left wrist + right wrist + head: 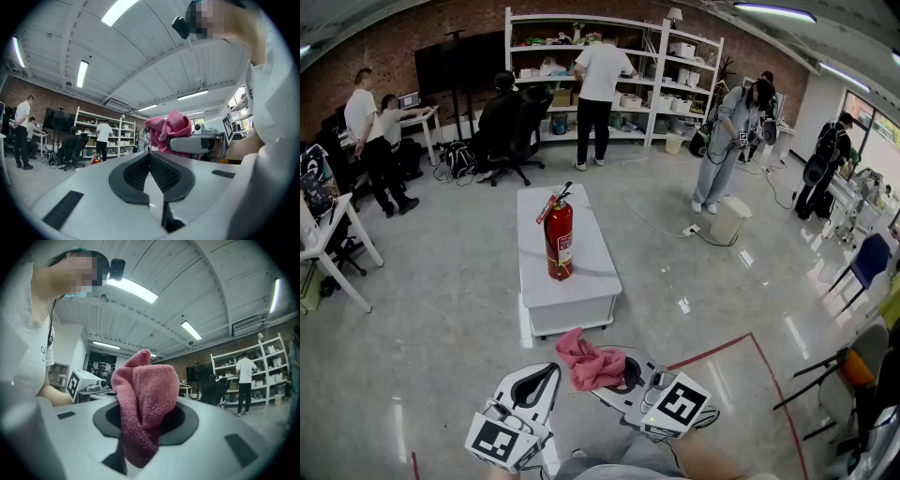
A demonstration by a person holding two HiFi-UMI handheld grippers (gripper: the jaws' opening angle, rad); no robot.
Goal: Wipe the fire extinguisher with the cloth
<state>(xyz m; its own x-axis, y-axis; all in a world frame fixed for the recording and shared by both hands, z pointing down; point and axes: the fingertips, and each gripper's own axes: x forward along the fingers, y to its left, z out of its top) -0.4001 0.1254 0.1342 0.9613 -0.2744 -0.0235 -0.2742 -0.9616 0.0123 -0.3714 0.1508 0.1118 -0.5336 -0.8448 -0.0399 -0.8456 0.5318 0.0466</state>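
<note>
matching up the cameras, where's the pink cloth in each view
Head view: pink cloth bottom centre, in the right tool.
Left gripper view: just right of centre, mid-height.
Right gripper view: dead centre, clamped between the jaws.
Shared landmark: white shelving at the back.

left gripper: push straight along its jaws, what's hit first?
Probably the pink cloth clamped in the right gripper, just right of dead ahead of the left gripper, jaws shut. Depth unclear; it might slip past.
</note>
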